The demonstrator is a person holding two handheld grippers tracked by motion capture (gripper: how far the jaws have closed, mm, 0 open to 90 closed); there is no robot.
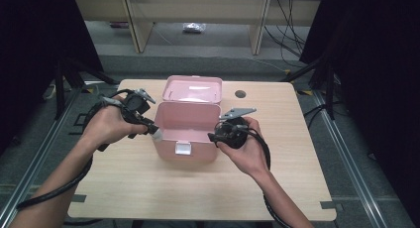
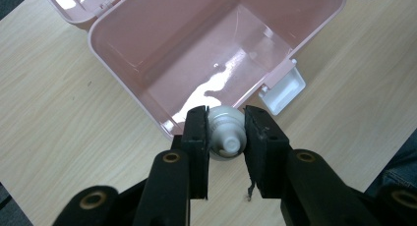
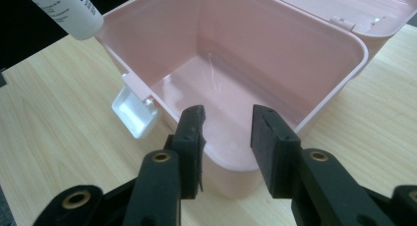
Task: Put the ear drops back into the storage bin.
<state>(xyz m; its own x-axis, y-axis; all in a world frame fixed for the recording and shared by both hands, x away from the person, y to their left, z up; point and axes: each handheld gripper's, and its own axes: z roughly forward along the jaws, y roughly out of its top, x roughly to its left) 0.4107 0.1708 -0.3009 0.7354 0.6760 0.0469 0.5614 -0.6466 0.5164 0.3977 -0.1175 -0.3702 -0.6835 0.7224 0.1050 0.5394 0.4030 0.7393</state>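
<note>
A pink plastic box (image 1: 188,136) stands open in the middle of the table, its lid (image 1: 193,88) folded back behind it and nothing inside (image 2: 211,54). My left gripper (image 1: 151,131) is shut on a small white bottle (image 1: 157,135), held over the box's left rim. In the left gripper view the bottle (image 2: 226,136) points its cap end at the camera between the two pads of that gripper (image 2: 225,125). My right gripper (image 1: 213,137) is open at the box's right wall. Its jaws (image 3: 228,113) stand either side of the rim (image 3: 231,164); whether they touch it I cannot tell.
A white latch (image 1: 183,148) hangs on the box's front wall. The wooden table (image 1: 198,188) has a round cable hole (image 1: 240,94) at the back right. Black curtains flank the table and wooden shelving legs stand beyond it.
</note>
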